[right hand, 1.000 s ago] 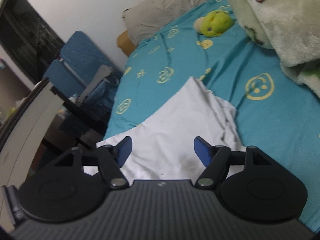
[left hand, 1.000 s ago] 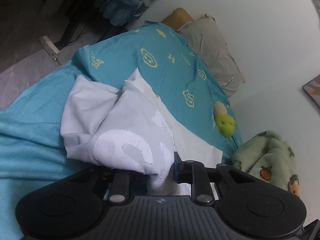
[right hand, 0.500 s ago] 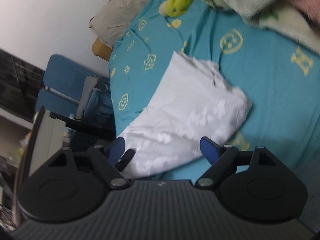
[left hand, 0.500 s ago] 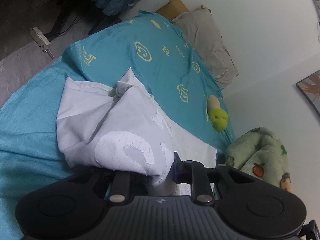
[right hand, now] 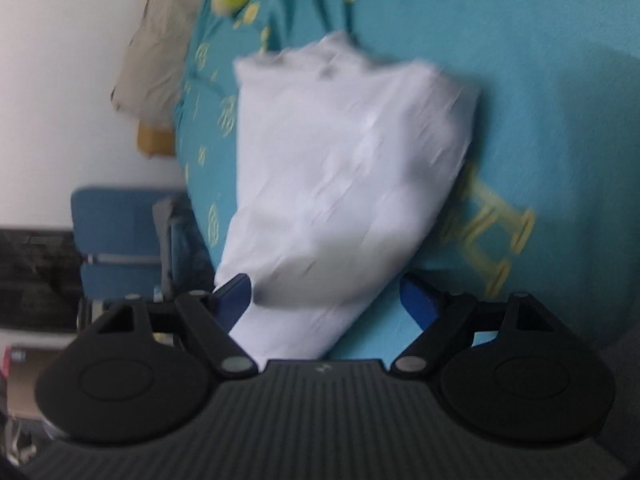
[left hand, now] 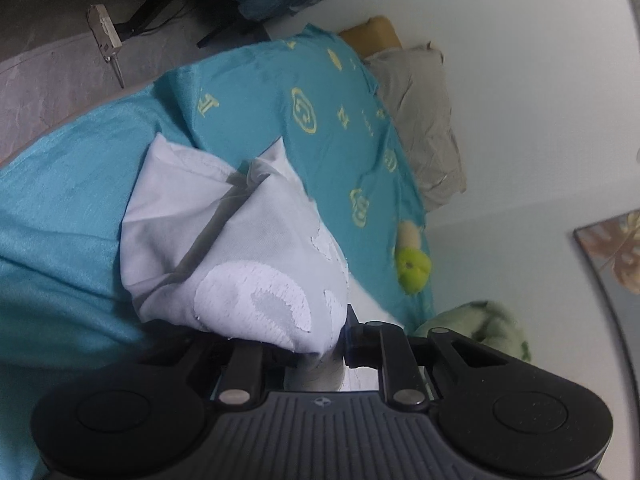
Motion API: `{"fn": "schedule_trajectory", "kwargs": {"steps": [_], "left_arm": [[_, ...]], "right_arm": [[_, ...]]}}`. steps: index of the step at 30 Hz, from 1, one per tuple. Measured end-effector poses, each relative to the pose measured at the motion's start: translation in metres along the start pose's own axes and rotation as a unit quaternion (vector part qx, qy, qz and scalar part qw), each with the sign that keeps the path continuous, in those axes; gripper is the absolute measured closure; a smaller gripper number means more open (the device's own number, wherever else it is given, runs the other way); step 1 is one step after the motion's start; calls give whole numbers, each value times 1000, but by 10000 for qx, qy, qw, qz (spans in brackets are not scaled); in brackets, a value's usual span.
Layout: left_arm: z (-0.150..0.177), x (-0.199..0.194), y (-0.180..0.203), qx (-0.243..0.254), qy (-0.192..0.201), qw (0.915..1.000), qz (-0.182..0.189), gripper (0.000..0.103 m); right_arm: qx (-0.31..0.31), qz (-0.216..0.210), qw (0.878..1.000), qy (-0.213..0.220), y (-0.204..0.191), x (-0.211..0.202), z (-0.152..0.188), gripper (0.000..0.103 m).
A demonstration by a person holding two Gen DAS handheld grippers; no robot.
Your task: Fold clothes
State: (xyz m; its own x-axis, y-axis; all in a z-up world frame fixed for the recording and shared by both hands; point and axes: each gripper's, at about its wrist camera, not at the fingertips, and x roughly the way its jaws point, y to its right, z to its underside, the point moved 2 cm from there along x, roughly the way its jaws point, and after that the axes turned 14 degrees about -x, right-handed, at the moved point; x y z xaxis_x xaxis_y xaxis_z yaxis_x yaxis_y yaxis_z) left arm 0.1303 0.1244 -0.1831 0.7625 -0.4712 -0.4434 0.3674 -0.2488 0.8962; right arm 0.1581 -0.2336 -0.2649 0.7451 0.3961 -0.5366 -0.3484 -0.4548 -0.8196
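A white garment (left hand: 240, 240) with a raised white emblem lies bunched on the teal bedspread (left hand: 72, 208). My left gripper (left hand: 320, 344) is shut on a near fold of it, the cloth draping over the fingers and hiding the tips. In the right wrist view the same white garment (right hand: 344, 168) shows as a blurred folded bundle on the bedspread (right hand: 552, 92). My right gripper (right hand: 324, 296) is open, its blue fingertips standing on either side of the bundle's near end without pinching it.
A grey pillow (left hand: 420, 120) and a yellow-green plush toy (left hand: 412, 268) lie farther up the bed by the wall. A green fleece blanket (left hand: 480, 328) sits at the right. A blue chair (right hand: 116, 240) stands beside the bed, and the floor (left hand: 48, 60) lies beyond its edge.
The right gripper has swung over and tilted, so the garment now lies between its open fingers. The left gripper kept its hold and lifted slightly with the cloth.
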Motion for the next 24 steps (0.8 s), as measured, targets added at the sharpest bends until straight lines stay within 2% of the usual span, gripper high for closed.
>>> {"fn": "schedule_trajectory", "kwargs": {"steps": [4,6,7,10,14,21,24], "left_arm": [[0,-3,-1,34,49,10000,12,85],[2,-4,0,42,60,10000,0,85],[3,-4,1,44,66,10000,-6,85],[7,-5,8,81,76,9999,-30,85],[9,-20,23,-8,80,9999,147,85],[24,-61,79,-309,-90,9985,444,85],[41,-66,116,-228,-272,9987,363,85]], "right_arm": [[267,-77,9975,656,15,-4,-17,40],[232,-40,9974,679,17,0,-24,57],[183,19,9977,656,17,2,-26,77],[-37,58,9973,728,11,-4,-29,87],[-398,-155,9952,884,-12,-29,-39,90],[-758,-667,9892,1058,-64,-102,-60,90],[-905,-757,9864,1144,-84,-139,-78,90]]}}
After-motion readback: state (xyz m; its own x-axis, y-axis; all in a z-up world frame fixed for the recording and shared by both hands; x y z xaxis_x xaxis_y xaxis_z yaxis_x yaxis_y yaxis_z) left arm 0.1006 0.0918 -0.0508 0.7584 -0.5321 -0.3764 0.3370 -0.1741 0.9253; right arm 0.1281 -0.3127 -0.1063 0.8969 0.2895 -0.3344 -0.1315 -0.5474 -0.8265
